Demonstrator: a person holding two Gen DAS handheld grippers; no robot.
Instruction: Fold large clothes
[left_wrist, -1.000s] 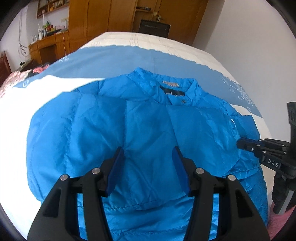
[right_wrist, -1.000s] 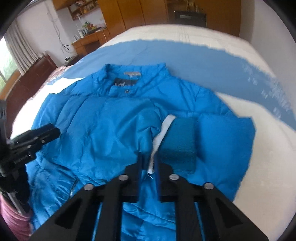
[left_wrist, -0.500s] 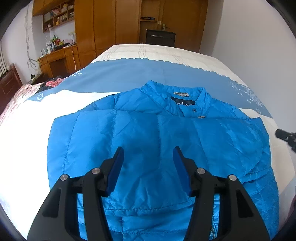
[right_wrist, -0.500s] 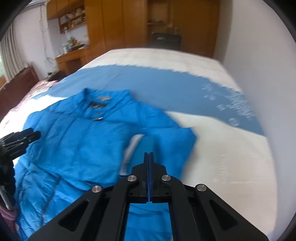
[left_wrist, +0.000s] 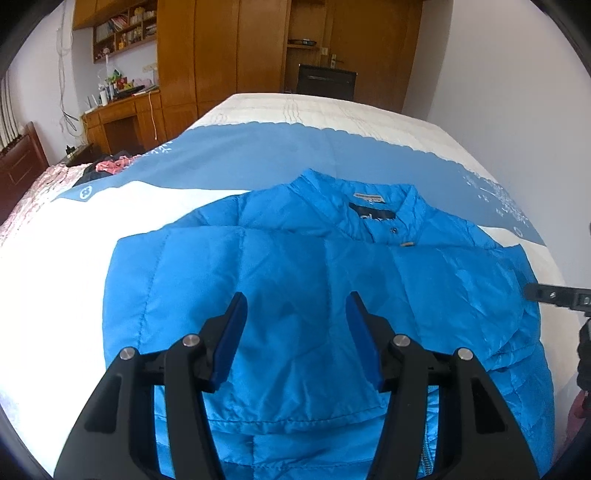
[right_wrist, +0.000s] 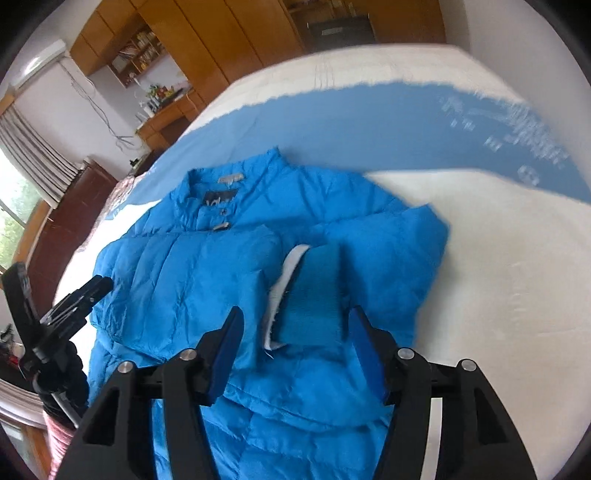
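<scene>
Showing knit cuff (right_wrist: 312, 295), right view only

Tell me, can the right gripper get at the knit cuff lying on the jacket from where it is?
Probably yes. The knit cuff lies on top of the blue jacket, just ahead of the right gripper, whose jaws are opening with nothing between them. Nothing covers the cuff or stands in the way.

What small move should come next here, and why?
Probably draw the right tool back from the knit cuff and move toward the jacket's hem. Its jaws are opening with nothing pinched between them, and both sleeves already lie folded across the chest on the bed. The left tool hovers open over the jacket, so a bottom-up fold seems next.
</scene>
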